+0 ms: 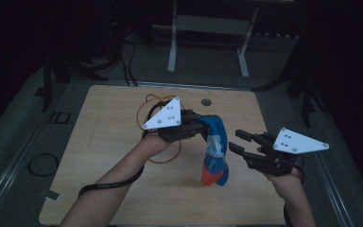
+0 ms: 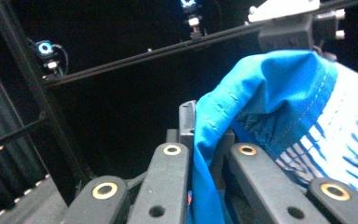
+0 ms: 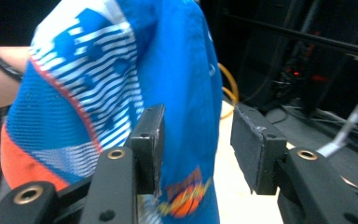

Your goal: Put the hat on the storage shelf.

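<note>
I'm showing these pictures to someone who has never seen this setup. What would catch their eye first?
First, the bright blue garment with white stripes and an orange end, hanging above the middle of the wooden table, pinched at its top in the shut jaws of the left gripper. Next, the right gripper just beside it, jaws apart, with the cloth's edge between them but not clamped. Behind, an orange cable loops on the tabletop.

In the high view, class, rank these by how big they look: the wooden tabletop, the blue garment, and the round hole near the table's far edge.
1. Wooden tabletop, by far the largest.
2. Blue garment, hanging from the left tongs.
3. Round hole, the smallest.
The garment hangs above the table, nearer the camera, but the order holds.
</note>
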`<move>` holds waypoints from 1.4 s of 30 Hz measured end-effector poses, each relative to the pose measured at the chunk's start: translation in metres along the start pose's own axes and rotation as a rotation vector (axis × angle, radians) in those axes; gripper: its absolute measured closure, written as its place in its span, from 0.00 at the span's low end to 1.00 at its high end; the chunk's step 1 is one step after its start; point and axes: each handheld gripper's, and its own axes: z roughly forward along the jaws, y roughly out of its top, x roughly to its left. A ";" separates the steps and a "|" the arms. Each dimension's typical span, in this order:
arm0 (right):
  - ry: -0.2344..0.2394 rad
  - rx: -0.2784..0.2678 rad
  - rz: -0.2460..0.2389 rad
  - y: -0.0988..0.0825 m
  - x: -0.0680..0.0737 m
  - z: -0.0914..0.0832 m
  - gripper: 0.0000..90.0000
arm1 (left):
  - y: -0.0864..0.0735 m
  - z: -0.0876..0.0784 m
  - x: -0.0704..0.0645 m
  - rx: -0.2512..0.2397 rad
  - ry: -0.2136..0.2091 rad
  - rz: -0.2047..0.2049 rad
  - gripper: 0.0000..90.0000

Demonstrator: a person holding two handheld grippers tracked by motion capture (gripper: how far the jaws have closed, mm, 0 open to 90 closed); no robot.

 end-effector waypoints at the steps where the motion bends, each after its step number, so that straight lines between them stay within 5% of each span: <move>1: 0.017 -0.001 0.006 0.000 0.002 0.002 0.59 | 0.000 0.001 -0.001 0.006 -0.010 0.003 0.99; 5: 0.058 0.017 0.007 -0.001 0.007 0.013 0.60 | -0.001 0.005 -0.006 0.028 -0.011 0.031 0.99; 7: 0.085 0.014 0.008 -0.003 0.008 0.015 0.67 | -0.001 0.005 -0.005 0.022 -0.019 0.011 0.99; 9: 0.063 0.035 0.003 -0.004 0.008 0.019 0.71 | -0.001 0.006 -0.005 0.015 -0.016 0.000 0.99; 13: 0.003 0.053 -0.045 -0.006 0.010 0.023 1.00 | -0.003 0.006 -0.002 0.021 -0.014 -0.005 0.99; 19: -0.059 0.032 0.013 -0.006 -0.003 0.016 1.00 | -0.005 0.000 0.003 0.036 -0.001 -0.020 0.99; 23: -0.055 -0.007 0.046 -0.002 -0.009 0.007 1.00 | -0.004 -0.003 0.003 0.059 -0.003 -0.011 0.98; 31: -0.086 -0.052 0.045 0.010 -0.012 -0.002 1.00 | -0.001 -0.012 -0.005 0.109 0.001 0.040 0.94; 36: -0.092 -0.073 0.047 0.016 -0.012 -0.005 1.00 | -0.002 -0.021 -0.006 0.166 0.042 0.010 0.80; 38: -0.096 -0.082 0.045 0.019 -0.012 -0.006 1.00 | -0.001 -0.023 -0.007 0.190 0.072 0.006 0.68; 42: -0.103 -0.088 0.042 0.025 -0.013 -0.003 1.00 | 0.000 -0.033 -0.006 0.197 0.119 -0.039 0.57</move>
